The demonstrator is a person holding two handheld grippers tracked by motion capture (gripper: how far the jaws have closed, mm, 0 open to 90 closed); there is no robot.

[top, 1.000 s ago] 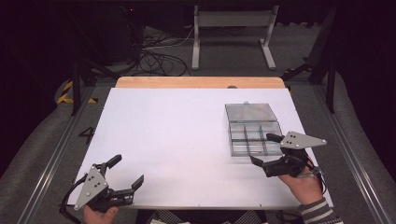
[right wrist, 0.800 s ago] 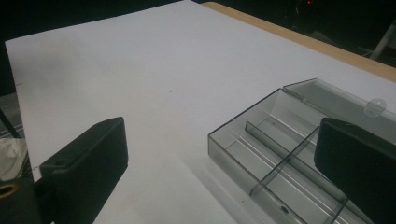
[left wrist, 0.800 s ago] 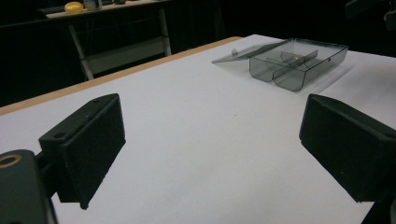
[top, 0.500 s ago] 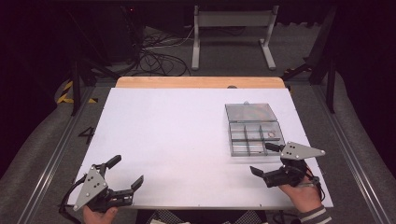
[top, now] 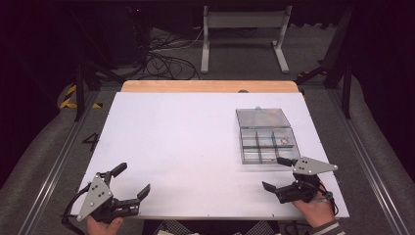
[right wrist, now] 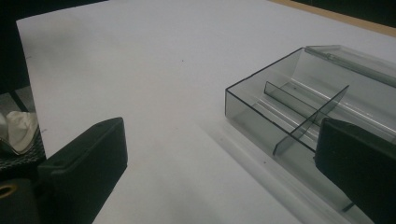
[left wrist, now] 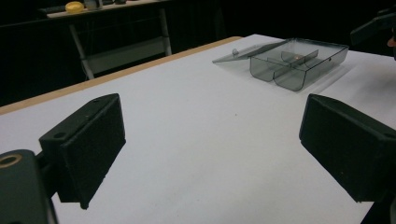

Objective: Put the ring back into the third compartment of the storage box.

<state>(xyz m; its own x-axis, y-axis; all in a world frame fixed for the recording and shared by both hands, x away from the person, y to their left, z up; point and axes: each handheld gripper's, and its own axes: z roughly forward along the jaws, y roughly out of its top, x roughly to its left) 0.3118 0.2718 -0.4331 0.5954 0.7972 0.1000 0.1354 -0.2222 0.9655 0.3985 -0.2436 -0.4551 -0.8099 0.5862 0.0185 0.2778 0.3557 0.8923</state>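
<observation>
Organizer box (top: 266,142): clear, compartmented, lid open, right far part of white table (top: 186,147).
Left gripper (top: 131,183): near left corner, jaws wide apart, empty.
Right gripper (top: 274,174): just before the box, jaws spread, empty.

The white tabletop (top: 195,147) is the brightest thing in the room, lit evenly from above, while everything around it sinks into near-black. Shadows on it are soft and short: a faint one hugs the near side of the clear plastic box (top: 266,137), and small dark patches sit under each tool. The box lid catches a pale sheen but no hard glare. From the high view the picture is a little soft and grainy, the floor cables barely readable. In the left gripper view the black pads (left wrist: 88,144) up close look smeared and murky, and the box farther off is sharper. In the right gripper view the box walls (right wrist: 280,100) show crisp edges.
</observation>
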